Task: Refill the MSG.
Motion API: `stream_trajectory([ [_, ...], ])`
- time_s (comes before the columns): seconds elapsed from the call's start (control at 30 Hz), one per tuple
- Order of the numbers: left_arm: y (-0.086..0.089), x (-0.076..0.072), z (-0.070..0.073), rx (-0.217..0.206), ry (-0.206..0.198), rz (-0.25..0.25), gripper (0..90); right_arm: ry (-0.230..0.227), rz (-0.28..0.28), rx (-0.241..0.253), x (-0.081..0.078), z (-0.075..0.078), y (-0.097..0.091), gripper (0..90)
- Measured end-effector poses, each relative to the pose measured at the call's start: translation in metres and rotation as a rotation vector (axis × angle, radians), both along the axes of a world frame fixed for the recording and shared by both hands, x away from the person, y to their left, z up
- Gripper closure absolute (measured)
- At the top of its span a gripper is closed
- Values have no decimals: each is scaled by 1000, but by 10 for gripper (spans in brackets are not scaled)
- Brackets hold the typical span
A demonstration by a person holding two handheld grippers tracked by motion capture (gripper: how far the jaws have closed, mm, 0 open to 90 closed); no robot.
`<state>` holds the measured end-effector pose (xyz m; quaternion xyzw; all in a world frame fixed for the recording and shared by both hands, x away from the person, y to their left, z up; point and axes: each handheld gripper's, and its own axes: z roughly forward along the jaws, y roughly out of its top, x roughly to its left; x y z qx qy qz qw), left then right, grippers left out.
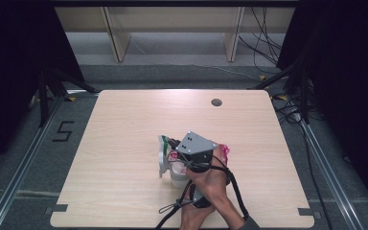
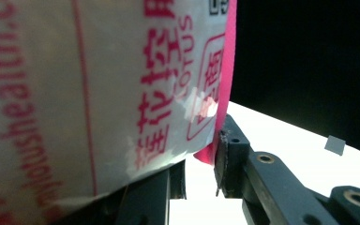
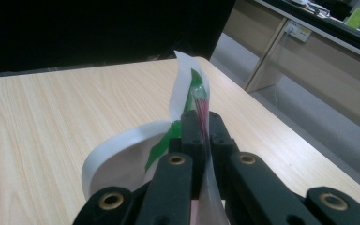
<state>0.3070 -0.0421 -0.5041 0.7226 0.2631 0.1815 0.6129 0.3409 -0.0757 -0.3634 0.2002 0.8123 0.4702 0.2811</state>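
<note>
Peeling step, near the counter's front edge. The left gripper's fingers clamp the edge of a white plastic packet printed in red with a pink border. The right gripper's fingers are pressed together on its white-and-green peel-off film. The two appear to be one package. The next move calls for a steady pull apart.

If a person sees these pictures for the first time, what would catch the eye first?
Probably the packet with red print and a pink edge, close before the left gripper in the left gripper view. Next, the right gripper, its jaws pinched on a thin white and green film above the wooden table.
</note>
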Motion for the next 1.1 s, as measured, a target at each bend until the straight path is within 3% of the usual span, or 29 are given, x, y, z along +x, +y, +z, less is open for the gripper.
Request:
stream_trajectory([
  [0.2, 0, -1, 0, 4, 3, 5, 759, 2, 6, 11, 1, 1, -2, 896],
  [0.27, -1, 0, 0, -5, 7, 3, 759, 3, 4, 9, 1, 0, -2, 896],
  [0.3, -3, 0, -1, -36, 15, 19, 759, 10, 1, 7, 2, 0, -2, 896],
  [0.5, -4, -1, -1, -46, 19, 28, 761, 16, 1, 21, 3, 1, -4, 896],
  [0.7, -2, -2, 1, -36, 8, 25, 760, 6, 5, 18, 3, 3, -3, 896],
  [0.73, -2, -1, 1, -51, 18, 29, 761, 6, 8, 18, 3, 3, -3, 896],
  [0.77, -2, 0, -1, -30, 17, 35, 761, 3, 2, 17, 4, 2, -3, 896],
  [0.87, -3, -1, -2, -43, 17, 11, 759, 13, 0, 17, 7, -1, -5, 896],
  [1.03, -3, -2, 1, -44, 14, 33, 760, 1, 6, 24, 2, 4, -3, 896],
  [1.1, -4, -1, -1, -45, 21, 25, 760, 22, -7, 19, 4, 1, -4, 896],
])
